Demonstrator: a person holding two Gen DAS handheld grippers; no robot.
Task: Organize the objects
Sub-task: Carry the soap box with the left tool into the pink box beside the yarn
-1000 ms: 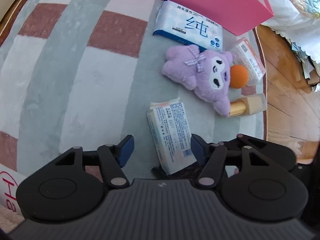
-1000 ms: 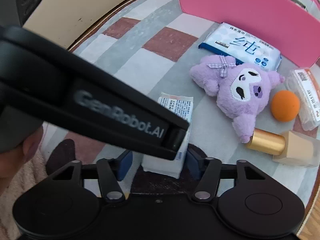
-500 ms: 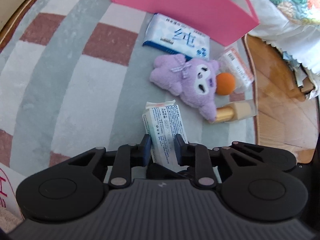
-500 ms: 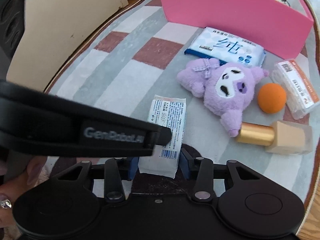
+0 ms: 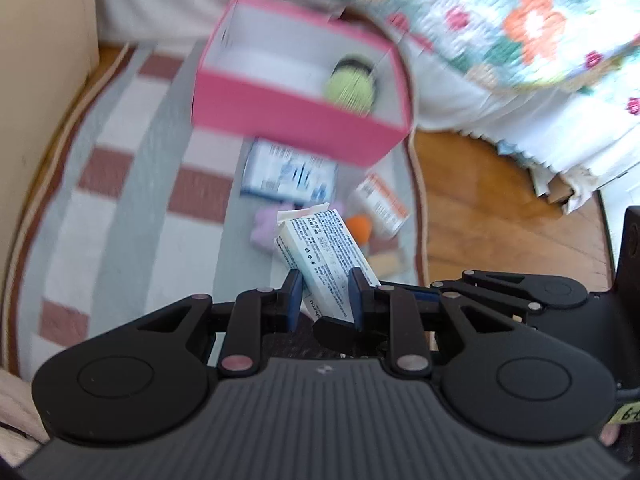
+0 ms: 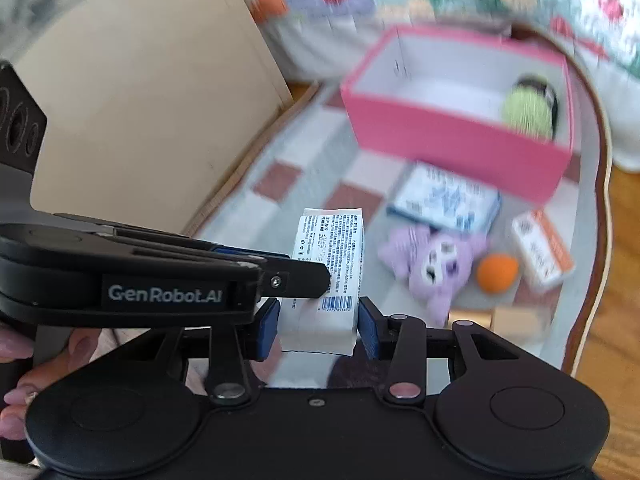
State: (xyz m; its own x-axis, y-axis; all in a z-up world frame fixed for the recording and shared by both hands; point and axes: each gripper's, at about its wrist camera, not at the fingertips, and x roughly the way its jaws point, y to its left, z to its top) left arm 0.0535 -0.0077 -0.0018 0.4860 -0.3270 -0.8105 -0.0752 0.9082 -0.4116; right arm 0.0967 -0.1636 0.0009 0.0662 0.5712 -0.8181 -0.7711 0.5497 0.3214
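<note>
A white tissue packet point(image 5: 326, 258) with blue print is held in the air between both grippers. My left gripper point(image 5: 325, 300) is shut on it, and my right gripper point(image 6: 318, 326) is shut on the same packet point(image 6: 326, 276) from the other side. The left gripper's body point(image 6: 160, 276) crosses the right wrist view. Beyond stands an open pink box point(image 5: 298, 120) with a green and black round thing point(image 5: 350, 88) inside. The box also shows in the right wrist view point(image 6: 456, 140).
On the striped rug point(image 5: 120, 200) lie a blue-white wipes pack point(image 6: 444, 200), a purple plush toy point(image 6: 432, 264), an orange ball point(image 6: 498, 272), an orange-white carton point(image 6: 542, 250) and a gold-capped bottle point(image 6: 496, 320). A flowered bedspread point(image 5: 520, 20) hangs behind. Wooden floor point(image 5: 480, 208) lies right.
Both grippers have risen from the rug with the tissue packet held between them. The view has tilted up, so the inside of the pink box now shows.
</note>
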